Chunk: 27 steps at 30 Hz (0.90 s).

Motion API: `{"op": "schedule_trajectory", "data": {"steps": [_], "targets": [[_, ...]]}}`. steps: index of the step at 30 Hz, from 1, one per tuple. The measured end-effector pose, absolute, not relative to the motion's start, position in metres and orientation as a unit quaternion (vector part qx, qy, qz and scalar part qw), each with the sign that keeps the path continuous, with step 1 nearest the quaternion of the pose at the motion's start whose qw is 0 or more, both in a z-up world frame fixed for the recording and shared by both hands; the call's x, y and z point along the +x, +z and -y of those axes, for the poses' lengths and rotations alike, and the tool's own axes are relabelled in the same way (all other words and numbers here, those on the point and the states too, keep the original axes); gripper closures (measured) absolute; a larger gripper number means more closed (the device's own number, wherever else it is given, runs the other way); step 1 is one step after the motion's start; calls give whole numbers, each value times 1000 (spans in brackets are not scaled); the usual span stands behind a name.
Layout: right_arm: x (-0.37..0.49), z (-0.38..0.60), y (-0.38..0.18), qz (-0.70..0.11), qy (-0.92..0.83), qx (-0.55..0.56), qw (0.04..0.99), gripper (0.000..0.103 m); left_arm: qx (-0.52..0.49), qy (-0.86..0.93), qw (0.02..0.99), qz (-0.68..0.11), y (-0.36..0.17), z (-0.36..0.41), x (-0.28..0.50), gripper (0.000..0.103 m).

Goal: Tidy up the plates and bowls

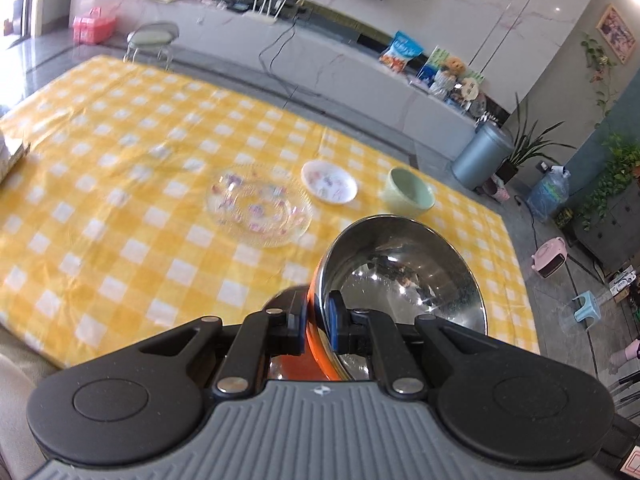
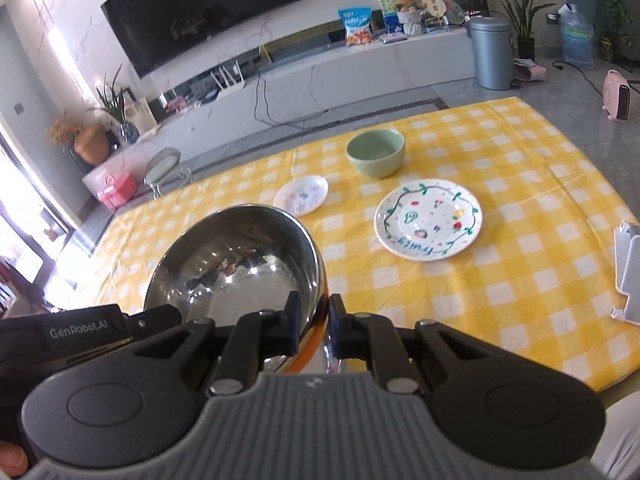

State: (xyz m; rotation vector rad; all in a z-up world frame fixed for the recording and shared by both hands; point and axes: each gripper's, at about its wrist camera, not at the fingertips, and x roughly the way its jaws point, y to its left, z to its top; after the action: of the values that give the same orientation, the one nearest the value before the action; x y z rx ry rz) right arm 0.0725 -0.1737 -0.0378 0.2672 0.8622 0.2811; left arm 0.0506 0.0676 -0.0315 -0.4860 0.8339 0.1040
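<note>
Both grippers hold one steel bowl with an orange outside above the yellow checked table. My left gripper (image 1: 318, 320) is shut on the bowl's (image 1: 400, 276) left rim. My right gripper (image 2: 314, 314) is shut on the bowl's (image 2: 236, 264) right rim. A clear glass plate (image 1: 260, 204), a small white plate (image 1: 330, 181) and a green bowl (image 1: 408, 193) lie beyond. In the right wrist view I see the green bowl (image 2: 376, 153), the small white plate (image 2: 301, 195) and a painted white plate (image 2: 428, 224).
The table (image 1: 120, 160) has its far edge toward a TV cabinet (image 2: 360, 60). A stool (image 1: 152, 40) stands past the table. A white phone stand (image 2: 628, 268) sits at the table's right edge. A grey bin (image 2: 491, 52) stands by the cabinet.
</note>
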Motion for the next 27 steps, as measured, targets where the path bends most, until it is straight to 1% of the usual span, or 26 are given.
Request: {"op": "schedule_trajectory", "data": {"steps": [10,27], "targets": [[86,160,-67,-450,127,109,877,92,-248,58,860,-441,-67,-76,55,92],[97,153,-93,-475,123,99,866,92,-205,66,863,-457,-79,-68,60,92]]}}
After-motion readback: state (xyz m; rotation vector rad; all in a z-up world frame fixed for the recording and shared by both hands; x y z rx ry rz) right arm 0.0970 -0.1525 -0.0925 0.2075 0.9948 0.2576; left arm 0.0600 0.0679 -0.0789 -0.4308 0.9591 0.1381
